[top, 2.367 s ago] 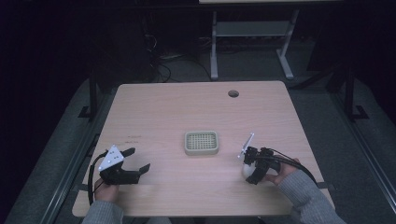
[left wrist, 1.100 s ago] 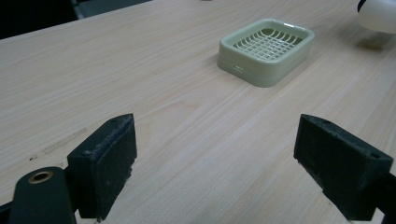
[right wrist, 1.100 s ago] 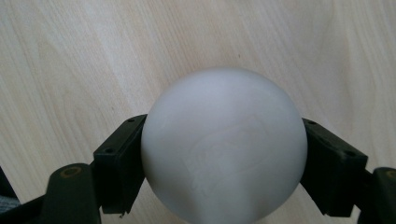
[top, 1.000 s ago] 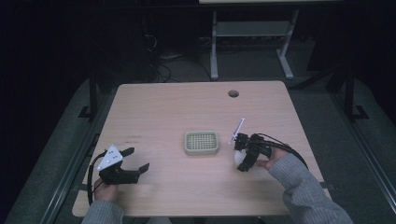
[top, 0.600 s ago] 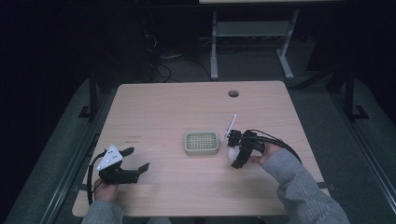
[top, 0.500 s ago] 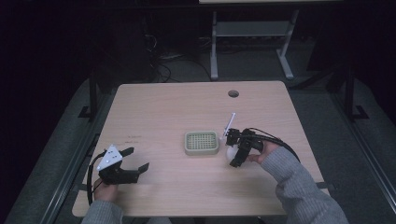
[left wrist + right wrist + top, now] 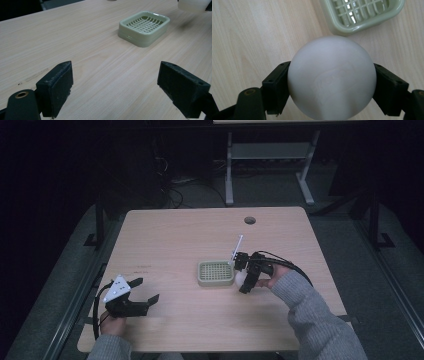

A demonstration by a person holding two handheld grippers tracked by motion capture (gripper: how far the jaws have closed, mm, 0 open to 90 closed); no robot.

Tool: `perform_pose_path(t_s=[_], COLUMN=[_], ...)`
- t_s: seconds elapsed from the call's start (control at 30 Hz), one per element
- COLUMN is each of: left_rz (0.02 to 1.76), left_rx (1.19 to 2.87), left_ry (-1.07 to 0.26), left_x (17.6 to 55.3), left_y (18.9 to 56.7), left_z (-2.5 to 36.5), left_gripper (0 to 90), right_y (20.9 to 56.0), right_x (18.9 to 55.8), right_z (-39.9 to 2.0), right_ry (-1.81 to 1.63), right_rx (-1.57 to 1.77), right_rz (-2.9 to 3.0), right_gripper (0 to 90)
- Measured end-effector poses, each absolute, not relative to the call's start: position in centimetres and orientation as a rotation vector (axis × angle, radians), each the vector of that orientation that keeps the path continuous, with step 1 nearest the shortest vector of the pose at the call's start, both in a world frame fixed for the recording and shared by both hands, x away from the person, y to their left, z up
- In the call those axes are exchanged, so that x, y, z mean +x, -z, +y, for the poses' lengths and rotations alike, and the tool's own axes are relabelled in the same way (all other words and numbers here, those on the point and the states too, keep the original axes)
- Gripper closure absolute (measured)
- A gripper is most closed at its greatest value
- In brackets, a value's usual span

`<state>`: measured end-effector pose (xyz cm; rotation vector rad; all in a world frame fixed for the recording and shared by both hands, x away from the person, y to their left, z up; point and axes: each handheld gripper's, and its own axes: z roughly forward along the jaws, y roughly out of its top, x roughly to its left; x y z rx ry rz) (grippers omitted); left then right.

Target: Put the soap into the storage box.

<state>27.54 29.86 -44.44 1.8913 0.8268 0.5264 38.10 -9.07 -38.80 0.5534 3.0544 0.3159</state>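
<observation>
The right gripper [image 7: 329, 82] is clenched on a smooth white ball [image 7: 331, 77], held just beside the right edge of the pale green dish [image 7: 215, 273] and above the worktop [image 7: 165, 240]. The ball looks hard, light and slippery, so I judge the safest hold is across its widest part, where the black pads sit now, and with steady pressure. The dish is a rounded rectangle of glossy plastic with a slotted grid floor; the left gripper [image 7: 117, 82] rests well off to the dish's left, jaws spread and empty.
</observation>
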Motion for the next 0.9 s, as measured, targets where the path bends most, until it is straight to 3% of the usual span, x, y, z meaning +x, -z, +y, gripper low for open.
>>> perform_pose_path(t_s=[0.9], left_rz=[0.826], left_rx=[1.882], left_ry=[-0.530], left_x=[27.6], left_y=[44.4], left_z=[30.0], left_gripper=[12.8], right_y=[38.4], right_x=[40.5], right_z=[-5.7], right_ry=[-0.295], right_rx=[0.505], right_rz=[3.073], right_gripper=[23.0])
